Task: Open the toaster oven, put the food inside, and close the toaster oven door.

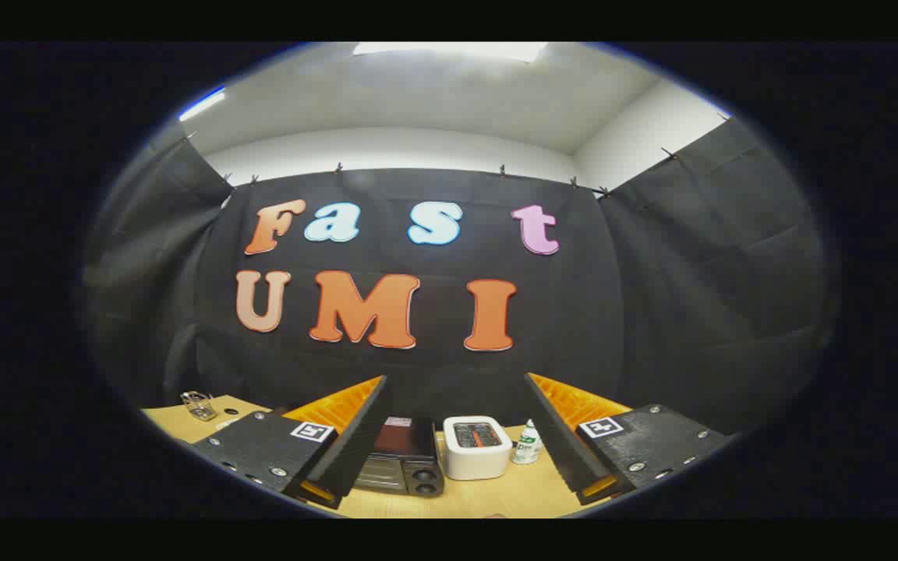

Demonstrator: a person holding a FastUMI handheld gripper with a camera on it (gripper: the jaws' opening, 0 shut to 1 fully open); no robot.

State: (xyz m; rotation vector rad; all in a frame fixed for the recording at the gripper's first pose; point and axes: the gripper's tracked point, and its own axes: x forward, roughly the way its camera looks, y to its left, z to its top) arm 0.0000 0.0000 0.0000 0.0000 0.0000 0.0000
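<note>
A dark toaster oven (406,460) stands on the wooden table (496,495), beyond my fingers and partly hidden by the left one; its door looks closed and two knobs show at its right side. My gripper (457,436) is held high and well back from the oven, open wide, with nothing between its fingers (351,444). A small bit of something shows at the table's near edge, too little to tell what it is.
A white box-shaped appliance (477,446) sits just right of the oven, with a small white bottle (528,443) beside it. A clear wire-like object (199,405) lies far left on the table. Black cloth walls close the booth behind and at both sides.
</note>
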